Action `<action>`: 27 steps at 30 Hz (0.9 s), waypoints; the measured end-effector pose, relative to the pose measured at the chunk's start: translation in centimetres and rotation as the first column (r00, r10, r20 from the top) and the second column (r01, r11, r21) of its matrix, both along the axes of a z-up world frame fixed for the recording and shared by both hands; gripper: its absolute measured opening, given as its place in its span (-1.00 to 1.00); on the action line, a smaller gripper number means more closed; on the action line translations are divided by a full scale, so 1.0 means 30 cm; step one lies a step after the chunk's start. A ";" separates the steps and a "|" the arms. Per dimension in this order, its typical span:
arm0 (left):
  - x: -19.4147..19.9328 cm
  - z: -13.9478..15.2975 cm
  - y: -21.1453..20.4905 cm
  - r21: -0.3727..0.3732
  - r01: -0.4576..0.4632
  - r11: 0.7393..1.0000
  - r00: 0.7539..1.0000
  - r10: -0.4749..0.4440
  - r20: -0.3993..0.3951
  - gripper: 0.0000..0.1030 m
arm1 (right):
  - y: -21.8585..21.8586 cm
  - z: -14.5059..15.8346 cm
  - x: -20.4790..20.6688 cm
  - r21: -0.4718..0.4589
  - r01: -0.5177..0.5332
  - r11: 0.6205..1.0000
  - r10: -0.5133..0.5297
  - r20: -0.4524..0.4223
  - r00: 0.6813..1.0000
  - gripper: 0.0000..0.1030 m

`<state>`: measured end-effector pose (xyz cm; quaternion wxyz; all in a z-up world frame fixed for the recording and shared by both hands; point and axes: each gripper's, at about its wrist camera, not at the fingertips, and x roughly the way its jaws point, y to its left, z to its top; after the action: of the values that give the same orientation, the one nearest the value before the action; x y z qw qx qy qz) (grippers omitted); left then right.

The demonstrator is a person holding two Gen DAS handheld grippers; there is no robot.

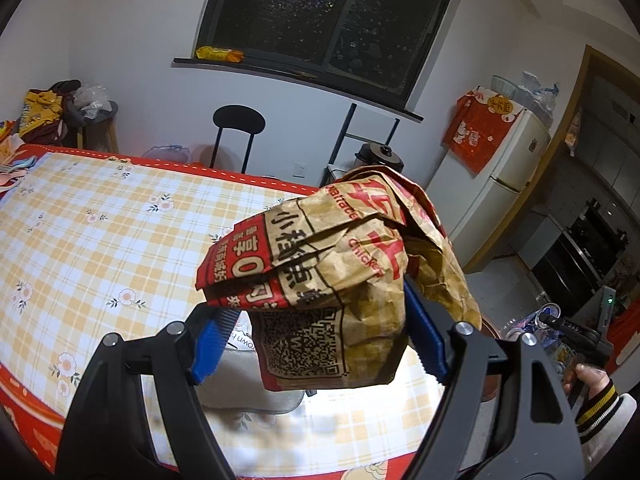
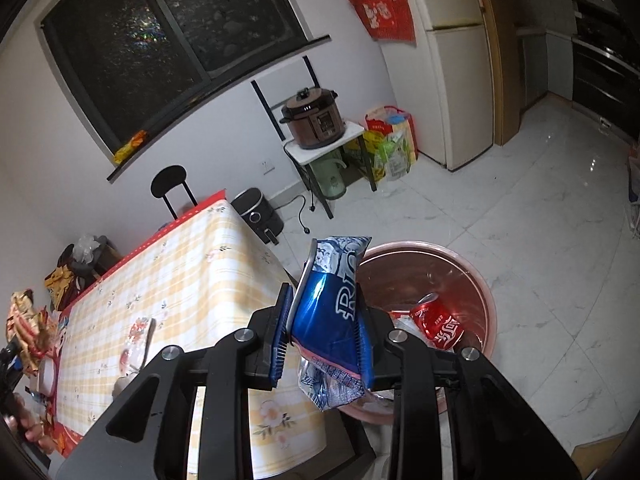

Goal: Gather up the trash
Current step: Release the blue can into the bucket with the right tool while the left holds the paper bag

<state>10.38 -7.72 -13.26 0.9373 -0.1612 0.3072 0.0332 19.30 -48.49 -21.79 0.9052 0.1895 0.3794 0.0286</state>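
Both tongs carried trash above the tabletop (image 1: 100, 216).

The left tongs (image 1: 316, 344) were closed on a crumpled paper bag (image 1: 340, 264). The right tongs (image 2: 322, 340) gripped a blue snack wrapper (image 2: 332, 312) (shiny foil); at its 3 o'clock stood a red basin (image 2: 480, 280) on the floor, with a red can (image 2: 438, 324) inside.

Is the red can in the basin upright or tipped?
Tipped: the red can lies on its side inside the pink basin, top end pointing up-left, among other trash.
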 end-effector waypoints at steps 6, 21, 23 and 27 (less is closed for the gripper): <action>-0.018 0.019 -0.029 0.024 -0.041 0.999 0.999 0.041 -0.006 0.50 | 0.001 -0.047 0.093 0.014 -0.035 0.999 0.035 -0.036 0.999 -0.42; 0.085 0.062 -0.189 0.053 0.083 0.995 0.997 -0.084 0.000 0.50 | -0.040 0.129 0.056 -0.094 0.009 0.996 -0.003 0.063 0.998 0.89; 0.115 0.064 -0.237 0.054 0.126 0.991 0.992 -0.127 0.000 0.51 | -0.064 0.176 0.018 -0.112 0.028 0.993 -0.017 0.096 0.995 0.89; 0.170 0.056 -0.348 0.056 0.211 0.976 0.977 -0.211 -0.002 0.51 | -0.116 0.237 -0.041 -0.125 0.054 0.991 -0.037 0.137 0.990 0.89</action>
<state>15.48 -18.16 -11.59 0.9403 -0.1015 0.3196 -0.0584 18.07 -51.97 -14.68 0.9394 0.1373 0.3140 -0.0038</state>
